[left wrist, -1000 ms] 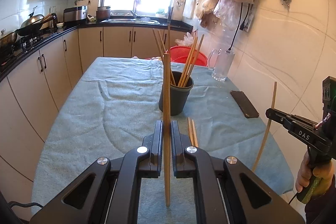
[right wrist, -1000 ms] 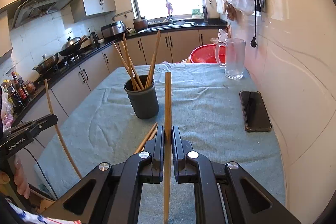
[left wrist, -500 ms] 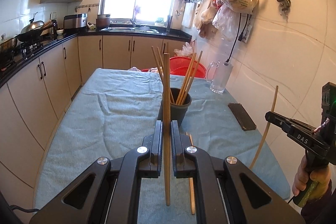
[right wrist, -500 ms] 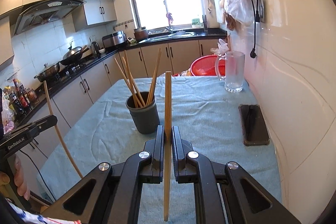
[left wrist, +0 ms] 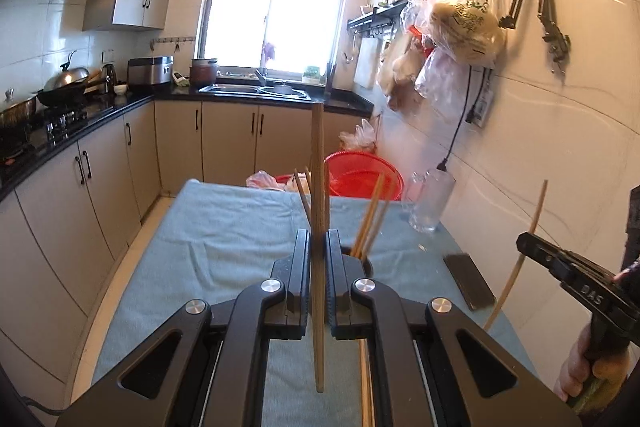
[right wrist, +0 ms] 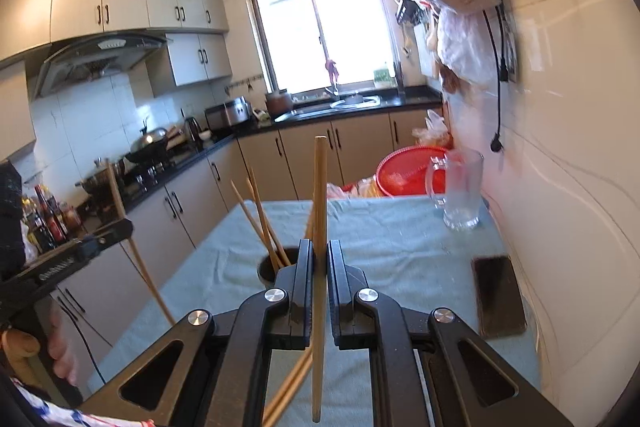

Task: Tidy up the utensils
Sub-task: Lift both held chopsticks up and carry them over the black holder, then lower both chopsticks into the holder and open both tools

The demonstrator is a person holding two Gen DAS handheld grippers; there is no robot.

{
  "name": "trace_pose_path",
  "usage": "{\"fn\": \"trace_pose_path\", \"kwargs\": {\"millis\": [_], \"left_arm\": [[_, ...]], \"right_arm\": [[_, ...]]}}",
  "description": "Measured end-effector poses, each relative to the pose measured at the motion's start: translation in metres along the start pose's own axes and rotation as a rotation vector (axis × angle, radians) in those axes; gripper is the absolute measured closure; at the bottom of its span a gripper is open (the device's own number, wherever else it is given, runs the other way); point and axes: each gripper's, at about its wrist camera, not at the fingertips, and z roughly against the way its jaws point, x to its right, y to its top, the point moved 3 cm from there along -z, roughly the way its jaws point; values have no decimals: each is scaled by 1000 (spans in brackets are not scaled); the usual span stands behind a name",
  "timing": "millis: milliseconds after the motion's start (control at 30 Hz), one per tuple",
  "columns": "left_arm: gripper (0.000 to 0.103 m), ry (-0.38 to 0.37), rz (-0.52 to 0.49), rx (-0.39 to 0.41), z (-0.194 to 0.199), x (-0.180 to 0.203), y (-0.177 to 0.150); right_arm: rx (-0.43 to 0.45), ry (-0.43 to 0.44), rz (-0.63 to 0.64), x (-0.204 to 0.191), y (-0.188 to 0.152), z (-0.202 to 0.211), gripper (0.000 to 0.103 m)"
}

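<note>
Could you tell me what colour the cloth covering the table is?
Light blue-grey cloth, clearest in the right wrist view.

Daylight pours in through the big aluminium-framed window (left wrist: pixel 280 15), blown out to pure white in both views. Glare spreads onto the glossy white wall tiles (left wrist: pixel 560 115) at right. The right wrist view smears near the clear glass mug (right wrist: pixel 460 187) and the hanging white plastic bags (right wrist: pixel 468 55). Fisheye bending curves the beige cabinets (left wrist: pixel 60 219), with dark vignette corners. Soft shadows lie on the pale blue cloth-covered desk (right wrist: pixel 400 247).
</note>
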Motion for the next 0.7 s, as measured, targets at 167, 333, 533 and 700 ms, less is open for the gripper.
{"fn": "trace_pose_path", "kwargs": {"millis": [167, 333, 533, 700], "left_arm": [[96, 15, -26, 3, -24, 6, 19], [96, 17, -29, -14, -48, 7, 33], [96, 8, -25, -18, -67, 8, 46], [96, -18, 4, -3, -73, 7, 58]], "right_arm": [[27, 14, 11, -9, 20, -12, 96], [51, 32, 6, -14, 40, -26, 96], [86, 47, -11, -15, 62, -45, 96], [108, 65, -49, -14, 76, -64, 96]]}}
